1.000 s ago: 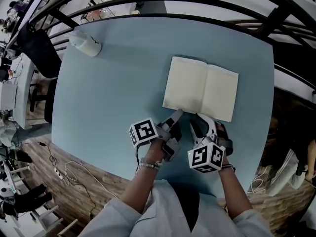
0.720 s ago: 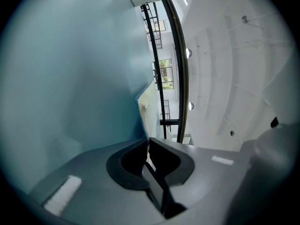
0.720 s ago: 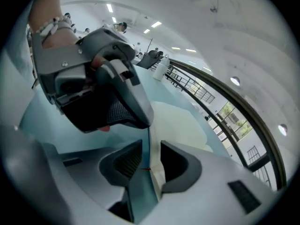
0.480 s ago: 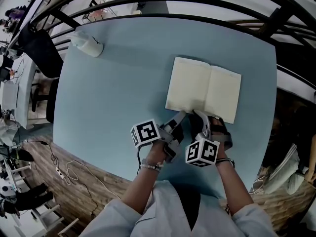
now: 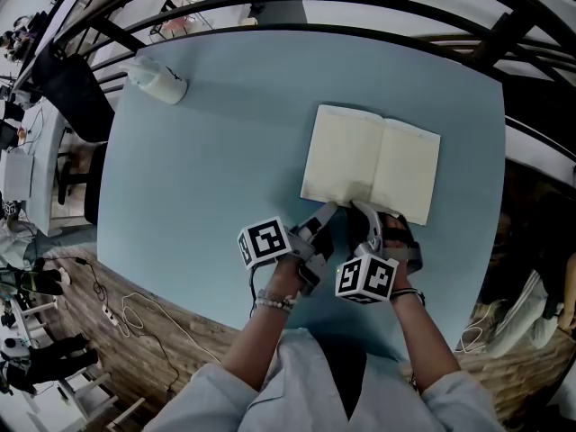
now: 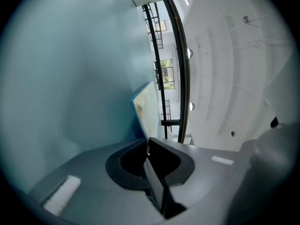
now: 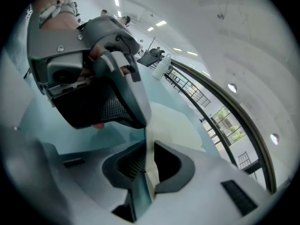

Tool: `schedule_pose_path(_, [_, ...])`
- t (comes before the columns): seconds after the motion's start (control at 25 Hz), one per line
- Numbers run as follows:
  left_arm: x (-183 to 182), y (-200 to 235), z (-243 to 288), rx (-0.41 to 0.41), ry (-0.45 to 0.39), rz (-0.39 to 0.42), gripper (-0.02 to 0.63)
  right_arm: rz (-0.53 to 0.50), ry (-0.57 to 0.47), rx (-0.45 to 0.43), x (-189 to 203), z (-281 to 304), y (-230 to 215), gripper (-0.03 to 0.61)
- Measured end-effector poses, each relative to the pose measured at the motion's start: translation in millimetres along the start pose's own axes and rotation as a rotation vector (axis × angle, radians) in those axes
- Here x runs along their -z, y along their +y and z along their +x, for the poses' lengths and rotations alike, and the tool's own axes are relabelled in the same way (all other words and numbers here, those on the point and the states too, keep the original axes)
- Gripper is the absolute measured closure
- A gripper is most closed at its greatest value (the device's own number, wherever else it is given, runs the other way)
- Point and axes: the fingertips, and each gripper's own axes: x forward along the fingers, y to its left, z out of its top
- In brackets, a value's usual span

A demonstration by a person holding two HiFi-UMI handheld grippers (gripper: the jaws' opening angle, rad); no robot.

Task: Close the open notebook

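I counted one table (image 5: 207,169). On it lay one notebook (image 5: 371,162), toward two o'clock, and one white bottle (image 5: 157,81), toward ten o'clock. Two grippers met at six o'clock: the left gripper (image 5: 328,209) and the right gripper (image 5: 359,208). They carried two marker cubes, a left cube (image 5: 265,241) and a right cube (image 5: 367,279). One bracelet (image 5: 273,301) circled the left wrist.

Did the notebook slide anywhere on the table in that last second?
No. The notebook lies open at the same spot on the table, just as far from the white bottle as before.
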Motion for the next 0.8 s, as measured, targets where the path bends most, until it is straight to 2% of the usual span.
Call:
schedule_pose_path(0.24, [3, -2, 0, 0.011, 0.007, 0.006, 0.586, 0.039, -0.002, -0.003, 0, -2, -1, 0.535])
schedule_pose_path(0.36, [5, -2, -2, 0.021, 0.001, -0.006, 0.551, 0.058, -0.007, 0.002, 1, -4, -3, 0.536])
schedule_pose_path(0.52, [0, -6, -12, 0.051, -0.041, -0.01, 0.509, 0.073, -0.008, 0.007, -2, -6, -4, 0.537])
schedule_pose_path(0.8, [-25, -11, -29, 0.07, -0.138, 0.023, 0.5, 0.081, -0.007, 0.003, -2, -6, -5, 0.537])
